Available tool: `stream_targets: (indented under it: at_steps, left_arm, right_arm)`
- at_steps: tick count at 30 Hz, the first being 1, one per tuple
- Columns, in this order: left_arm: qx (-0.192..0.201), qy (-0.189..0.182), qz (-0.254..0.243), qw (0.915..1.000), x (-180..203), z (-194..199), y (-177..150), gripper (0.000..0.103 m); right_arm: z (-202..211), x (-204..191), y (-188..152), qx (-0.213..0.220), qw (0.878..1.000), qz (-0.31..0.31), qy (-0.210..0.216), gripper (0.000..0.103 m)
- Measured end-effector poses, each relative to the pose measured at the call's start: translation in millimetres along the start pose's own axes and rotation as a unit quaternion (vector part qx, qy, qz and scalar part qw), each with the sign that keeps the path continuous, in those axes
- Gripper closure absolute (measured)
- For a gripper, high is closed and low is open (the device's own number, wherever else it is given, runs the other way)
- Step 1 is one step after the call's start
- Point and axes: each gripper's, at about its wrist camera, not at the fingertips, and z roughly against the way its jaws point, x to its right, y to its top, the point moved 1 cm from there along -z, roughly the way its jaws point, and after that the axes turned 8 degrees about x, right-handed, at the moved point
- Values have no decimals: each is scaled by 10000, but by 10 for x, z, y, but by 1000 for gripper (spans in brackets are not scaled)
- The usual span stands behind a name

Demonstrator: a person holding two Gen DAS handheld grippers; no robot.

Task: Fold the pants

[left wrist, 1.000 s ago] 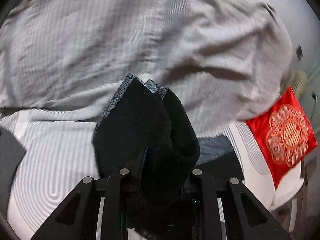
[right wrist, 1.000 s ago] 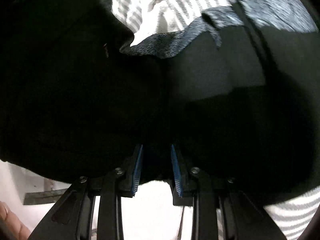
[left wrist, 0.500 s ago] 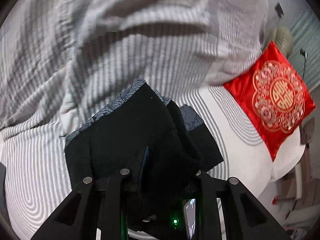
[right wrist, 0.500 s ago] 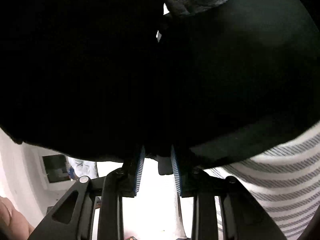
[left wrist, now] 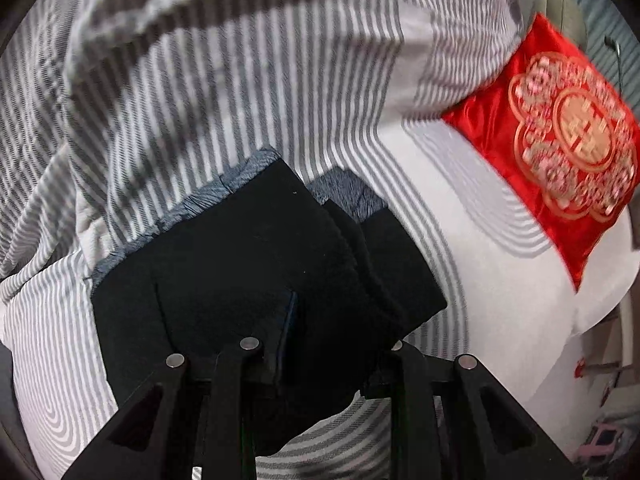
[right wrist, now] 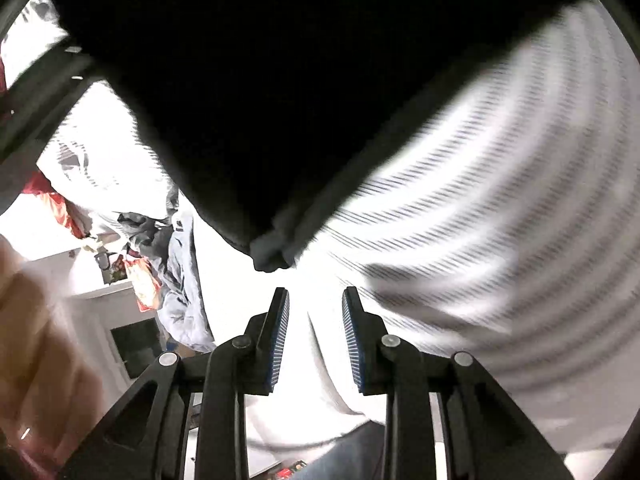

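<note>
The black pants point(left wrist: 256, 272) with a blue-grey waistband lie bunched in folded layers on the striped bed cover point(left wrist: 48, 360). My left gripper point(left wrist: 320, 336) is shut on a fold of the pants, and the cloth covers both fingertips. In the right wrist view the pants point(right wrist: 280, 80) fill the top of the frame, with one corner hanging just beyond my right gripper point(right wrist: 314, 300). That gripper is open and empty, its blue pads apart.
A crumpled grey-striped blanket point(left wrist: 208, 72) lies behind the pants. A red cushion with gold pattern point(left wrist: 560, 136) rests at the bed's right edge. Beyond the bed's edge I see hanging clothes point(right wrist: 176, 280) and white furniture point(right wrist: 120, 320).
My right gripper has let go of the pants and pulled back from them. My left gripper has kept its hold and lowered the pants toward the bed.
</note>
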Motion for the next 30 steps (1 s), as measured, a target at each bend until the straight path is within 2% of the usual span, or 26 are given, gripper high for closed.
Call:
stream_targets:
  at_steps: [2,5,8,9,11,12,14,16,19,21,24,27,30]
  left_arm:
    - [-40,128,-156,9998,87,-65,-76,77]
    - [-72,359,-427,9984,210,-133,-166,74]
    - [-49,514,-526,9973,256,-123,-177,72]
    - [-35,512,-489,9975,244,-96,-169,72]
    - [18,466,-376,9982,192,-29,-147,70]
    - [61,415,-279,9987,150,30,-136,55]
    - [174,252,-120,9995,115,135,-112,33]
    - [316,147,-159,9993,114,257,-116,33]
    - [348,6,-269,9990,145,386,-150,33]
    - [362,77,-273,9989,107,457,-182,33]
    - [373,209,80,9991,-116,527,-205,33]
    - [347,468,542,9968,-455,531,-223,33]
    - [246,763,1054,9912,-826,472,-249,33]
  right_arm:
    - [202,62,10,-5,9999,0,-113,73]
    - [366,15,-167,-14,9992,95,-381,73]
    - [682,191,-181,31,9971,137,-748,72]
    - [659,59,-209,65,9964,141,-838,70]
    - [893,111,-142,231,9939,122,-1071,55]
    - [1044,143,-80,382,9919,127,-1207,51]
    - [1209,95,58,680,9883,147,-1359,39]
    - [1318,17,198,949,9853,154,-1415,37]
    - [1432,-135,458,1270,9829,192,-1321,34]
    - [1449,-267,670,1386,9827,375,-1172,30]
    - [1342,-516,939,1419,9851,575,-788,24]
    - [1015,-755,1057,1173,9883,735,-637,21]
    - [789,-931,1107,854,9909,917,-501,21]
